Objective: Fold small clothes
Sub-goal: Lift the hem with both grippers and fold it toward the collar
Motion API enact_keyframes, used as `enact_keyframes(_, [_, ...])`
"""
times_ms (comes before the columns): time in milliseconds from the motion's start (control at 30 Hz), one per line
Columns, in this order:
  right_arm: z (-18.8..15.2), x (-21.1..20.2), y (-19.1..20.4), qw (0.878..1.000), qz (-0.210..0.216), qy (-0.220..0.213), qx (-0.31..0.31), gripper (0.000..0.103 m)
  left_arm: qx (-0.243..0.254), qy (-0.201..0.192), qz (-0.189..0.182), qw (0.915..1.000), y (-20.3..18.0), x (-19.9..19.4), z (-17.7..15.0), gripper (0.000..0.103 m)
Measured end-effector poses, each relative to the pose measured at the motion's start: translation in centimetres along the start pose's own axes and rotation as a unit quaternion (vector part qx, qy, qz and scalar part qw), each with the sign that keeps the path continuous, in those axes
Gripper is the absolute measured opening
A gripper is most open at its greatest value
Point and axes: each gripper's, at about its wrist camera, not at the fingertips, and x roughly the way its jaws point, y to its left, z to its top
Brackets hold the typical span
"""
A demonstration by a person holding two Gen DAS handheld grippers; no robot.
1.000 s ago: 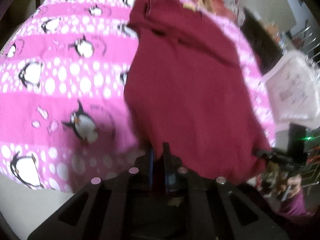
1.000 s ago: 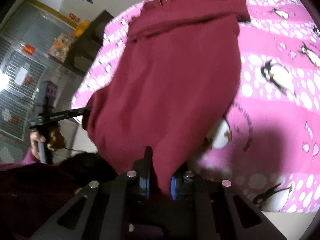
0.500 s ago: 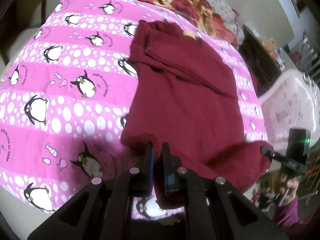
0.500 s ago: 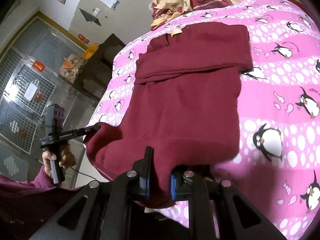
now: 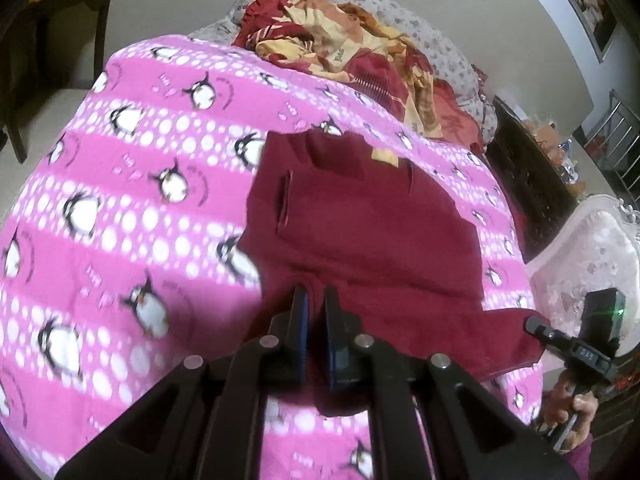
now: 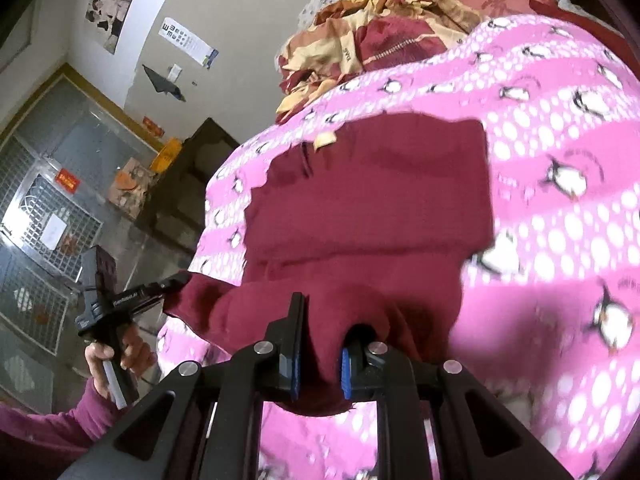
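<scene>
- Pinching the near hem of the maroon garment [image 5: 360,240], the left gripper [image 5: 315,312] is seen with its jaws nearly together and a thin fold of cloth clamped between the blue pads.
- A thicker bunch of the same hem is held by the right gripper [image 6: 320,344], whose jaws are set a little wider around it.
- Between the two grips the hem is raised off the penguin blanket [image 5: 140,200], while the far part of the garment, with its tan label, lies flat on the blanket.
- The step in hand is judged to be the bottom-to-top fold, with the hem being carried toward the collar end.
- How squarely the side edges line up cannot be told, since both views are blurred and warped at the rim.
- For the next move, both hands would need to be carried forward together and level, the hem laid on the upper edge, and only then the pads released.
- A heap of other clothes [image 5: 352,56] lies beyond, apart from the garment.
</scene>
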Motion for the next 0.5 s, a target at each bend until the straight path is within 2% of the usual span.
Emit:
enact_keyframes(267, [4.8,2.4,-0.7,1.000,-0.019,-0.002,-0.006,0.016,-0.001,-0.014,0.007,0.9999,-0.9,2.4,3.4,0.007])
enact_keyframes(400, [7.2,3.6,-2.0,1.000,-0.026,-0.009,0.005,0.016,-0.011,-0.034,0.011,0.9993,-0.5,3.0,5.8,0.007])
enact_keyframes(500, [8.9,5.4,-3.5,0.999,-0.039,-0.006,0.018,0.016,-0.018,-0.035,0.025,0.9989,-0.1,5.0,7.6,0.007])
